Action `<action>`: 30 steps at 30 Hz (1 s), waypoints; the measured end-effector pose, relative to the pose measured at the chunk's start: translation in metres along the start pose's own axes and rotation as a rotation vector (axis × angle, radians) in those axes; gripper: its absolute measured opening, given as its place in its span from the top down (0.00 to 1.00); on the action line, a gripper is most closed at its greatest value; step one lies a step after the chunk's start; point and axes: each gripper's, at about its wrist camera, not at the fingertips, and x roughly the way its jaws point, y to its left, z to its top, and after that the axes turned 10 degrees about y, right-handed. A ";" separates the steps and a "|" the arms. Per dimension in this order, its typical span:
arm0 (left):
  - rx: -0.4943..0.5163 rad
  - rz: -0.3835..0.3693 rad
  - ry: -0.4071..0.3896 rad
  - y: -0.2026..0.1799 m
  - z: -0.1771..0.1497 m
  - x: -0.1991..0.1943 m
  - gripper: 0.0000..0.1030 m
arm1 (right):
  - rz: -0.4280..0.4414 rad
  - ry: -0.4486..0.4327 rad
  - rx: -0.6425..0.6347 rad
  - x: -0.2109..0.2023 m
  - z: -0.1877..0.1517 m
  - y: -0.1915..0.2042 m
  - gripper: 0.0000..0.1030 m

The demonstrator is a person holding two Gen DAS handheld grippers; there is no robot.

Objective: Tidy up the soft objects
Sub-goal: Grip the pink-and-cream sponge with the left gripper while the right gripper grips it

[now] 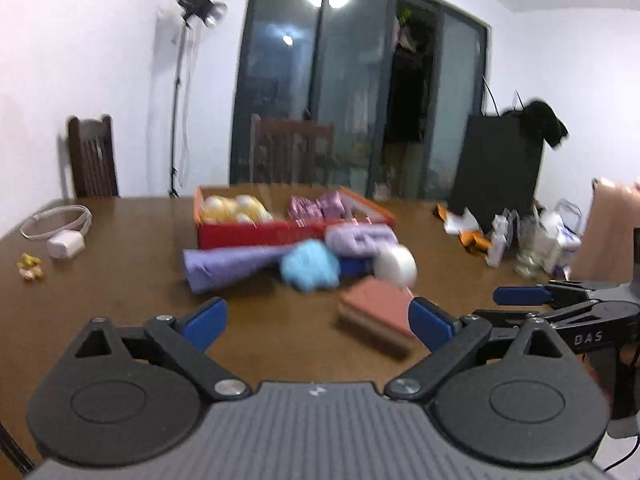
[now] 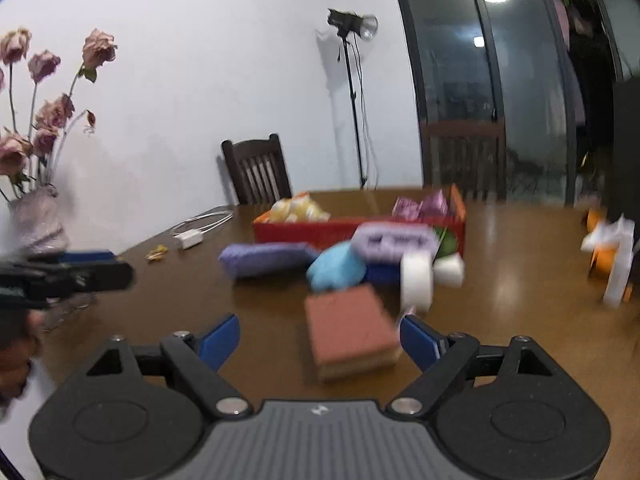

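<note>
Left gripper (image 1: pixel 318 322): blue-padded jaws are seen spread wide over the table, nothing between them; it is nearest the viewer, well short of the red box.
Right gripper (image 2: pixel 320 342): jaws likewise spread wide and nothing pinched; a pink sponge block lies ahead between the finger lines, untouched as far as can be told through the blur.
Table (image 1: pixel 120 292): brown wood, on which the red box and all loose items are carried.
Pink sponge block (image 2: pixel 348 330): layered, lying flat, the nearest soft item, well in front of the red box.
White roll (image 1: pixel 396 266): placed in front of the red box, just behind the pink block.
Light blue soft lump (image 1: pixel 308 266): found in front of the red box, beside the white roll.
Purple cloth roll (image 1: pixel 236 266): laid in front of the red box, its end touching the blue lump.
Lilac sponge (image 1: pixel 360 238): rested against the front wall of the red box.
Red box (image 1: pixel 260 234): open-topped, set beyond the loose pile at mid-table.
Box contents: yellow-white soft pieces (image 1: pixel 236 208) are held at one end, pinkish-purple soft pieces (image 1: pixel 316 205) at the other; whether a divider parts them cannot be told.
White charger and cable (image 1: pixel 64 236): left well to the side of the red box.
Chairs (image 1: pixel 94 156): stood behind the table, beyond the red box.
</note>
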 end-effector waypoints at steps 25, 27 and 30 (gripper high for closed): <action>-0.070 -0.128 0.146 0.029 0.030 0.111 0.04 | 0.058 0.257 -0.185 0.104 0.014 0.007 0.30; -0.077 -0.171 0.167 0.027 0.028 0.118 0.04 | 0.082 0.285 -0.275 0.092 0.007 0.011 0.24; -0.080 -0.190 0.222 0.019 0.019 0.130 0.06 | -0.074 0.274 -0.276 0.078 0.005 0.005 0.18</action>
